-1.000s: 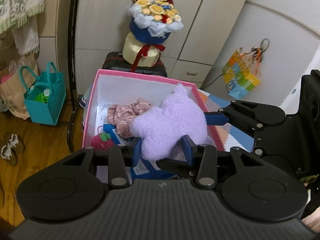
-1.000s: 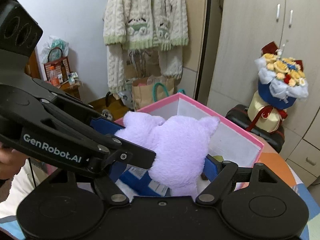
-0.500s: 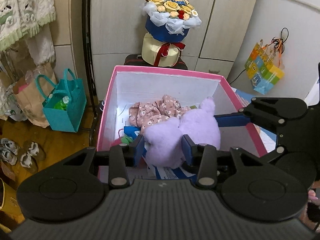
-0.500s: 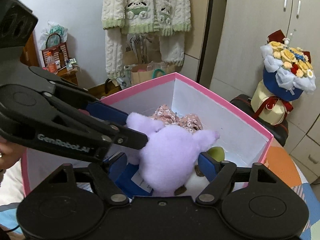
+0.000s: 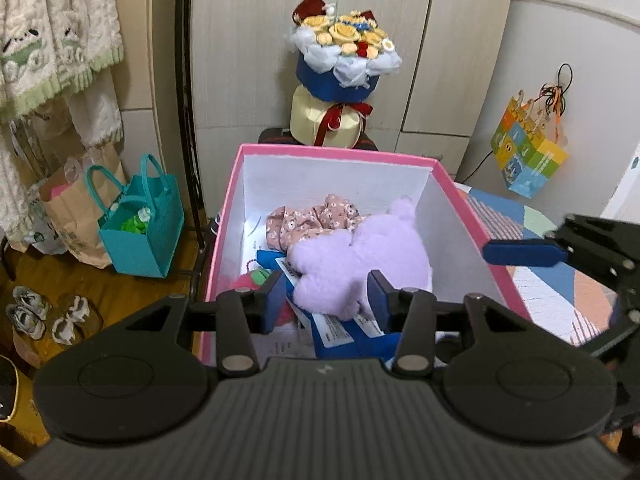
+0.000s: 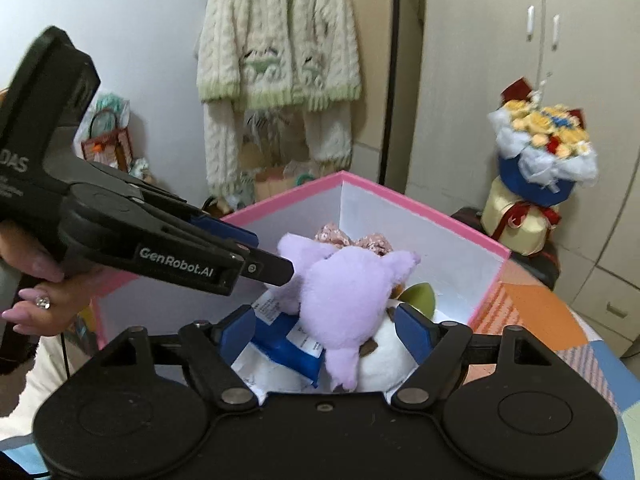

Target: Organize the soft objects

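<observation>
A purple plush toy point(image 5: 362, 258) lies inside the pink box point(image 5: 460, 196) on top of other soft things. It also shows in the right wrist view point(image 6: 344, 300). My left gripper point(image 5: 328, 294) is open, its blue pads either side of the plush's near end without squeezing it. My right gripper point(image 6: 328, 330) is open above the plush, its pads apart from it. The left gripper's finger tip point(image 6: 276, 270) touches the plush's left side. A pink floral cloth point(image 5: 316, 220) lies behind the plush.
A white plush point(image 6: 380, 356) and blue packets with labels point(image 6: 288, 344) lie under the purple one. A flower bouquet point(image 5: 344, 64) stands behind the box. A teal bag point(image 5: 140, 232) sits on the floor to the left. A patchwork cloth point(image 6: 560, 320) covers the table.
The purple plush went down from above the box rim into the box. Both grippers opened and let it go; the right one drew back.
</observation>
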Demonstrator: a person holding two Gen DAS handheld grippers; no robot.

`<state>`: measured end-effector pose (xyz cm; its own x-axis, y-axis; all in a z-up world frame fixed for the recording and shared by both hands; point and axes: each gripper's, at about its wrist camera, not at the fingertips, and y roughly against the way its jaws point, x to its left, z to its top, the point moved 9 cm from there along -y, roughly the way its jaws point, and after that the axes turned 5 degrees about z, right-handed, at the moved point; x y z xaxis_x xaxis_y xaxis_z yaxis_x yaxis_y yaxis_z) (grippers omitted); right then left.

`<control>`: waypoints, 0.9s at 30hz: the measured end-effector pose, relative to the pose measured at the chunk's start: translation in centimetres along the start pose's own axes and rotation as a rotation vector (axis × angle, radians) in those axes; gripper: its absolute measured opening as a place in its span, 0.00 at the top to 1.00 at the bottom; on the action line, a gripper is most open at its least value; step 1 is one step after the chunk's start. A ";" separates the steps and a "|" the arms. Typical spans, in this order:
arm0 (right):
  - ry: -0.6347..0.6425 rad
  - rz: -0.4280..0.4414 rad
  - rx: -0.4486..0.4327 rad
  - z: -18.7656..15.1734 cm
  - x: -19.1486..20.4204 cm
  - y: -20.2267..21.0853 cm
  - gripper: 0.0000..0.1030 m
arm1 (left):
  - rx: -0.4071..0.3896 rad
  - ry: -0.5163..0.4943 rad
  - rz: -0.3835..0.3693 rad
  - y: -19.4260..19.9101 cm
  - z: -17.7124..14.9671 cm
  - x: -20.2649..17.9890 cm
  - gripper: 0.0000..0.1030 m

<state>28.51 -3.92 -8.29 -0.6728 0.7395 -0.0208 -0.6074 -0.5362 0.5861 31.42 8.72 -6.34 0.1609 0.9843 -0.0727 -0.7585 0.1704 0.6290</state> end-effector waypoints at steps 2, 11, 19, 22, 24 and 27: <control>-0.010 -0.010 -0.026 -0.2 0.4 1.2 0.21 | -0.015 0.002 -0.007 1.0 0.0 -0.2 0.52; -0.084 -0.062 -0.118 -1.2 1.2 6.0 0.21 | -0.088 -0.023 -0.035 5.8 -0.8 -2.1 0.42; -0.159 -0.163 -0.173 -3.4 1.4 9.9 0.21 | -0.088 -0.049 -0.024 8.4 -2.6 -3.5 0.29; -0.184 -0.188 -0.177 -4.1 1.1 11.4 0.21 | -0.108 -0.042 -0.016 9.3 -3.0 -3.9 0.15; -0.203 -0.208 -0.189 -4.3 0.8 12.4 0.21 | -0.111 -0.041 -0.005 9.8 -3.4 -4.3 0.10; -0.221 -0.237 -0.190 -4.9 1.0 13.6 0.20 | -0.122 -0.052 0.027 10.6 -3.7 -5.0 0.06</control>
<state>17.49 -12.53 -4.32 -0.4097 0.9109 0.0496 -0.8167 -0.3904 0.4250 20.23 5.73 -2.14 0.1691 0.9855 -0.0149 -0.8338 0.1511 0.5309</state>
